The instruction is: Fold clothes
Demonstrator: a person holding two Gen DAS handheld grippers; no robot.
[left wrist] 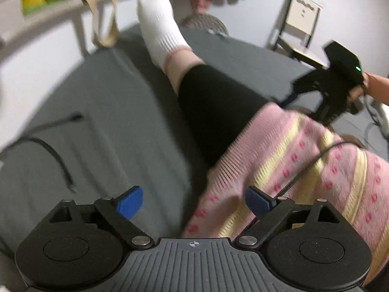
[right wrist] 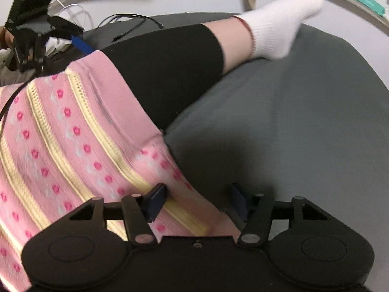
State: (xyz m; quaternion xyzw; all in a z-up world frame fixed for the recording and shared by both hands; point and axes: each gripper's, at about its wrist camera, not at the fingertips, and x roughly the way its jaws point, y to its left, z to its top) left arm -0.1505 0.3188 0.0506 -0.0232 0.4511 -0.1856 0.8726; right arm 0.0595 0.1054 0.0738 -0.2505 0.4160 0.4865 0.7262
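Observation:
A pink knit garment (left wrist: 304,160) with yellow stripes and small pink flowers lies over the lap of a person sitting on a grey bed. My left gripper (left wrist: 194,203) is open just above the sheet, its right blue finger (left wrist: 259,202) over the garment's ribbed hem. My right gripper (right wrist: 198,202) is open too, with a corner of the garment (right wrist: 73,146) between its spread fingers. Each gripper shows in the other's view: the right one (left wrist: 335,85) by the far edge of the garment, the left one (right wrist: 36,36) at the upper left.
The person's leg (left wrist: 214,107) in black leggings and a white sock (left wrist: 160,31) stretches across the grey sheet (left wrist: 109,121). Black cables (left wrist: 56,155) lie on the bed. A table (left wrist: 60,12) with a hanging bag, a stool and a chair (left wrist: 299,24) stand beyond.

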